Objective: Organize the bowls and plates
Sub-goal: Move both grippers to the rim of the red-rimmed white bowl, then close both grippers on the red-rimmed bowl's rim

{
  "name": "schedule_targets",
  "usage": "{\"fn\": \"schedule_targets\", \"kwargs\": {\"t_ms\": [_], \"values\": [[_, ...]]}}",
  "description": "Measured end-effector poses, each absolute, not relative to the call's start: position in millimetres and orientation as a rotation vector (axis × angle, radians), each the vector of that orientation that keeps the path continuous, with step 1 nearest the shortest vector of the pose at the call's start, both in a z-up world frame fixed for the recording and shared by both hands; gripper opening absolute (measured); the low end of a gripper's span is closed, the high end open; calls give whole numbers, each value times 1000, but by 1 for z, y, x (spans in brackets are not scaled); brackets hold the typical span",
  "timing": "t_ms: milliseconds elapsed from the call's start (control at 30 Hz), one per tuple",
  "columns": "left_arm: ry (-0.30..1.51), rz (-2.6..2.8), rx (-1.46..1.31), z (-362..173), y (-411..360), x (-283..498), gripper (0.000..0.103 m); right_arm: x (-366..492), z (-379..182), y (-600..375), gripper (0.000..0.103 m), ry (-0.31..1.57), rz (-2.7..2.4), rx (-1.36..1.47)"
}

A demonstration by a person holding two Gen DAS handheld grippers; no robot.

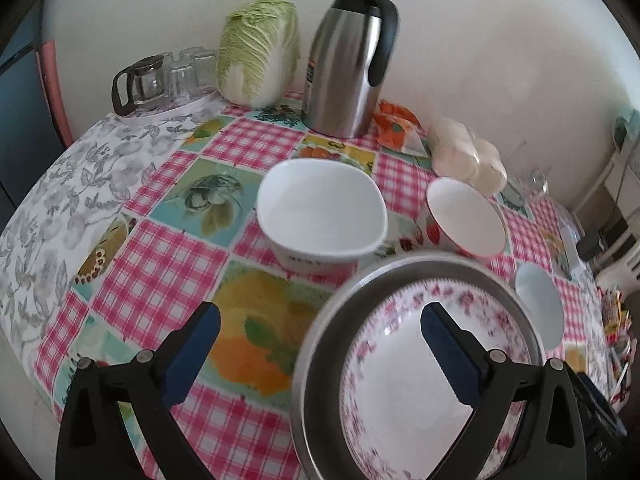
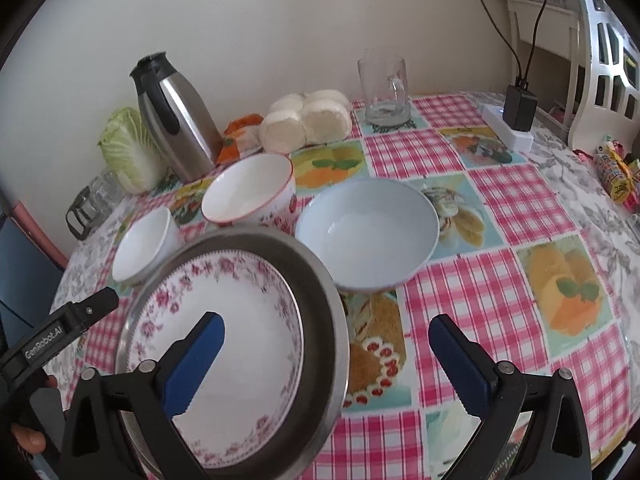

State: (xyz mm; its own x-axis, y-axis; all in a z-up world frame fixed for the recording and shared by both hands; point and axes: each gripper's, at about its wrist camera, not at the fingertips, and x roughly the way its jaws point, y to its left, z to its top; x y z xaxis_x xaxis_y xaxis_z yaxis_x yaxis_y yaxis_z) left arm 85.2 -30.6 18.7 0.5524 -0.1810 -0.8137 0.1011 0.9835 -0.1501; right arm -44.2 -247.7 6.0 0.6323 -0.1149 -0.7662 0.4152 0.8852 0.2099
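A pink-flowered plate (image 1: pixel 400 400) lies in a metal dish (image 1: pixel 320 360) at the near table edge; both also show in the right wrist view, the plate (image 2: pixel 248 340) in the dish (image 2: pixel 320 300). Behind stand a white squarish bowl (image 1: pixel 322 216) (image 2: pixel 140 246), a red-rimmed flowered bowl (image 1: pixel 466 216) (image 2: pixel 248 192) and a pale blue bowl (image 1: pixel 538 304) (image 2: pixel 366 232). My left gripper (image 1: pixel 320 344) is open and empty, straddling the dish's left rim above it. My right gripper (image 2: pixel 326 352) is open and empty over the dish's right rim.
At the back stand a steel thermos jug (image 1: pixel 348 60), a cabbage (image 1: pixel 260 52), glasses (image 1: pixel 184 76), wrapped buns (image 2: pixel 306 118) and a glass mug (image 2: pixel 384 88). A power strip with a plug (image 2: pixel 516 116) lies at the far right. The left gripper's body (image 2: pixel 52 336) shows at left.
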Motion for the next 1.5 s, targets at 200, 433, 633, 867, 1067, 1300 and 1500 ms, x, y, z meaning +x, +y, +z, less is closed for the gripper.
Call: {"fn": "schedule_targets", "kwargs": {"t_ms": [200,433,633,867,1067,1300,1500], "values": [[922,-121,-105,36,-22,112,100,-37,17,-252,103,764,-316,383],[842,-150,-67,60,-22,142,100,-11,30,-260,103,739,-284,383],[837,-194,-29,72,-22,166,101,13,41,-262,103,734,-247,351],[889,-297,-75,87,-28,199,101,47,63,-271,103,751,-256,294],[939,-331,-46,91,-51,225,101,84,66,-264,103,821,-228,209],[1033,-363,15,77,-87,245,101,122,46,-270,103,948,-229,230],[1158,-399,-28,47,-108,257,101,140,16,-282,91,1057,-261,291]]}}
